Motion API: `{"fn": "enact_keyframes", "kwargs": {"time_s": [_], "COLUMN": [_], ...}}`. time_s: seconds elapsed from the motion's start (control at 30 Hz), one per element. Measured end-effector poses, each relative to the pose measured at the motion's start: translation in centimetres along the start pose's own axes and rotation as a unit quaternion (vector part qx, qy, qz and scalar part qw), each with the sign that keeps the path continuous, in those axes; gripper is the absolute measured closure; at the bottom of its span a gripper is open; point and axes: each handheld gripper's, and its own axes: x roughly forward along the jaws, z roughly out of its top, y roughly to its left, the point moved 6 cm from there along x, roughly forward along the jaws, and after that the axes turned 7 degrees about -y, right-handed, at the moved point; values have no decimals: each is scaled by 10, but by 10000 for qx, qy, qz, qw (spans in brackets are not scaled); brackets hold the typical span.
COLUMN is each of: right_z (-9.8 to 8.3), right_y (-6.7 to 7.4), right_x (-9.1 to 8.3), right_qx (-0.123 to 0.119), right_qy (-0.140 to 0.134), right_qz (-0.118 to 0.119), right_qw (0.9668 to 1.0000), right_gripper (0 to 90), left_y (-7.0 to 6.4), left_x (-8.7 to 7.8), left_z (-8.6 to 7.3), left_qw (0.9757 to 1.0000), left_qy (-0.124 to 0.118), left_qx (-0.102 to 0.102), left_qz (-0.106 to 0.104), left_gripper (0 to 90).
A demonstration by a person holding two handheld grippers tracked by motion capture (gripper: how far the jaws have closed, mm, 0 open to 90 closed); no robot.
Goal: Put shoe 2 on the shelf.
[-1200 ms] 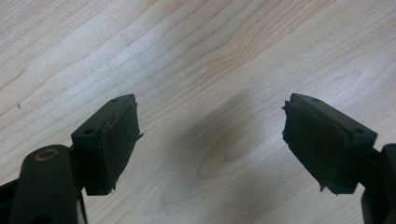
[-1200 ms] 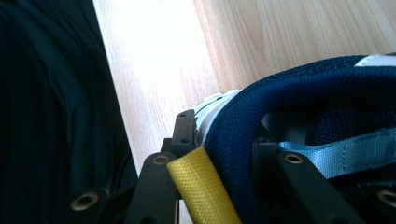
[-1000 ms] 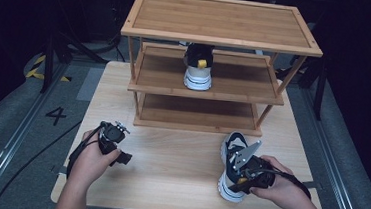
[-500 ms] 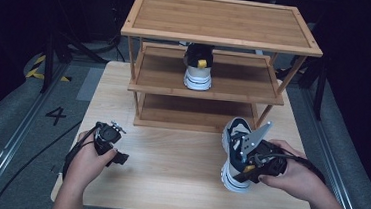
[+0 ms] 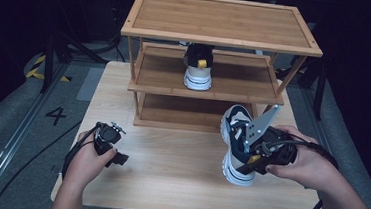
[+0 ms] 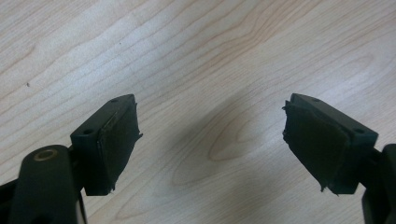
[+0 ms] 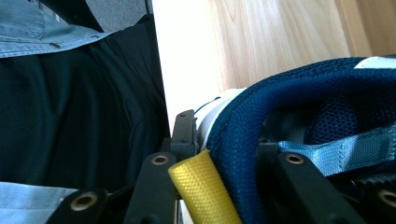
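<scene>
A: Where was the shoe (image 5: 236, 138) at this moment, and what had hold of it?

B: It sat over the desk (image 5: 167, 183) near the right edge, toe toward the rack (image 5: 219, 37), seemingly tipped with the heel low toward the front edge. The right gripper (image 5: 257, 155) was closed on the heel collar: in the right gripper view one jaw lay outside the heel by the yellow tab (image 7: 205, 186) and the other inside the opening, with the blue mesh (image 7: 280, 93) pinched between them.

A: And the left gripper (image 5: 114, 151)?

B: Empty. Its pads (image 6: 116, 135) stood wide apart over bare wood near the front-left corner.

A: How would such a shoe be expected to handle?

B: Probably light for its bulk. The mesh upper and padded collar looked soft and would give under the pads, while the sole was stiffer. Held by the heel alone, the toe end would tend to sag or swing, so the grip looked secure against slipping yet loose against rotation.

A: Was the heel collar a sound place to grip?

B: Reasonably. The collar was the narrowest firm rim on offer, and the mesh gave friction. A grip on the slicker sole edge would likely have been less sure.

A: What else stood nearby?

B: A second shoe (image 5: 198, 68) rested on the rack's middle shelf, heel outward.
</scene>
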Motion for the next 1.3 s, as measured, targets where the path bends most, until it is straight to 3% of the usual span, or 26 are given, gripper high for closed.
{"fn": "enact_keyframes", "kwargs": {"time_s": [0.23, 0.5, 0.9, 0.93, 1.0, 1.3], "right_z": [17, 38, 67, 69, 71, 79], "right_y": [-1, -20, -82, -87, -97, -133], "right_x": [-19, -35, -45, -45, -43, -31], "right_qx": [-192, -228, -299, -319, -316, -355], "right_qy": [36, 62, -114, -143, -146, -46], "right_qz": [1, -128, -334, -321, -284, -369], "right_qw": [9998, 9996, 9989, 9989, 9990, 9987], "right_gripper": [704, 704, 699, 699, 699, 692], "left_y": [2, 4, 11, 10, 12, 14], "left_x": [0, -1, -4, -5, -7, -14], "left_z": [-1, -3, -17, -20, -23, -38], "left_qw": [10000, 10000, 9998, 9996, 9997, 9990], "left_qy": [-11, -12, -6, 20, 6, -1], "left_qx": [-37, -59, -171, -272, -231, -434], "left_qz": [13, 23, 94, 64, 80, 130], "left_gripper": [184, 183, 184, 184, 185, 184]}}
